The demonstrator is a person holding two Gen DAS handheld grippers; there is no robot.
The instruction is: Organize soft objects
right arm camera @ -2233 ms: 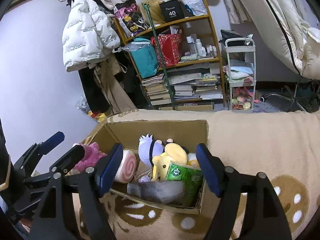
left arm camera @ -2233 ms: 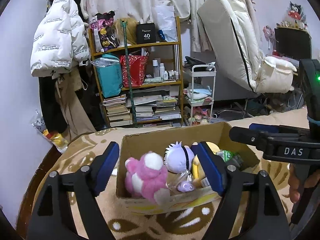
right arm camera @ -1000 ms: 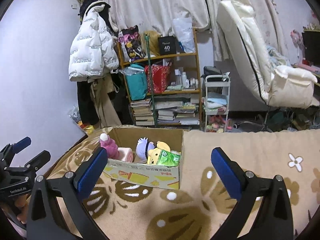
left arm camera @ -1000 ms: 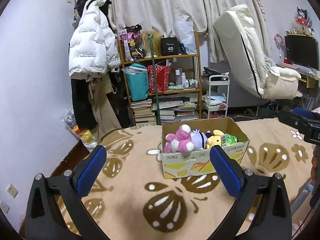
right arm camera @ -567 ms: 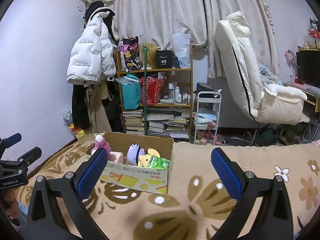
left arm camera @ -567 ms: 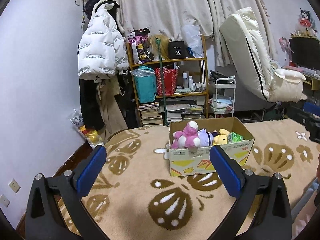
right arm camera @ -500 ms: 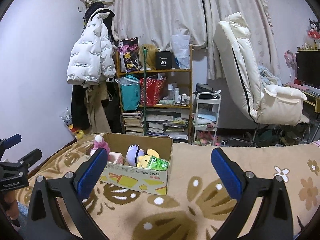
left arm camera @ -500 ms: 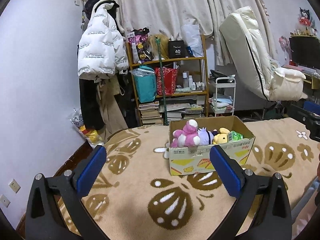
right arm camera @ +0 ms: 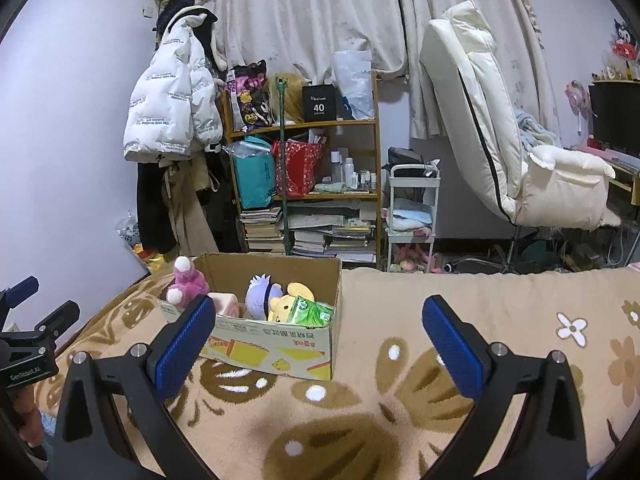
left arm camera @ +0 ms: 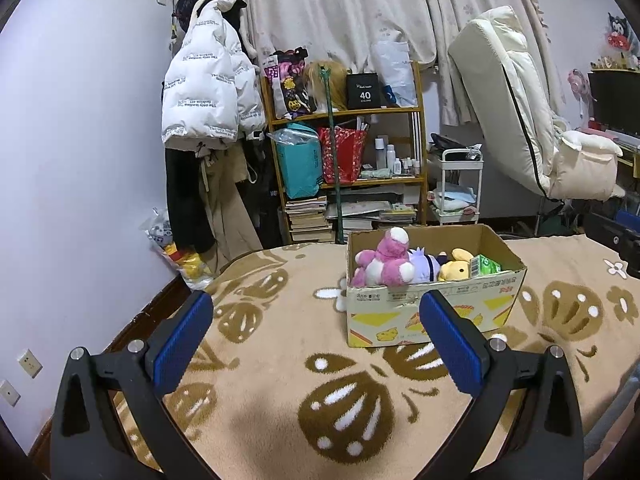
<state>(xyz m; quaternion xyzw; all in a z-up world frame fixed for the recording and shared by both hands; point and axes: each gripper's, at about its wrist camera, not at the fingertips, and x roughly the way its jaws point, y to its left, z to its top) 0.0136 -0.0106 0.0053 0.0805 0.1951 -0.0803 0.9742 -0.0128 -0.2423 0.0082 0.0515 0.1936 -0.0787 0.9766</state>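
The box point(left arm camera: 434, 308) is sitting on the bed point(left arm camera: 280, 360), toward its far edge, and the soft toys are lying packed inside it: a pink plush point(left arm camera: 384, 264) is leaning over the box's left front rim, a purple plush point(left arm camera: 422, 266) is lying just beside it, a yellow plush point(left arm camera: 456, 268) is resting next to that, and a green pack point(left arm camera: 486, 266) is poking up at the right end. From the right wrist view the pink plush point(right arm camera: 185, 280) is sticking up above the box point(right arm camera: 276, 344) wall, with a pink roll point(right arm camera: 224, 302) tucked beside it.

Both tongs are hanging well apart from the box, over bare blanket. The left tongs point(left arm camera: 316, 344) are standing wide apart and holding nothing; the right tongs point(right arm camera: 316, 344) are likewise spread and empty.

Judging from this, the packing looks nearly done or done. If anything remains, it is probably the pink plush, which is riding high on the rim. Doing that well means coming in from above, closing on the body rather than a limb, and pressing it gently down behind the wall. Soft fur is likely to compress and slip, so a deep, centred grip is wiser. The light cardboard may slide on the blanket if pushed sideways.
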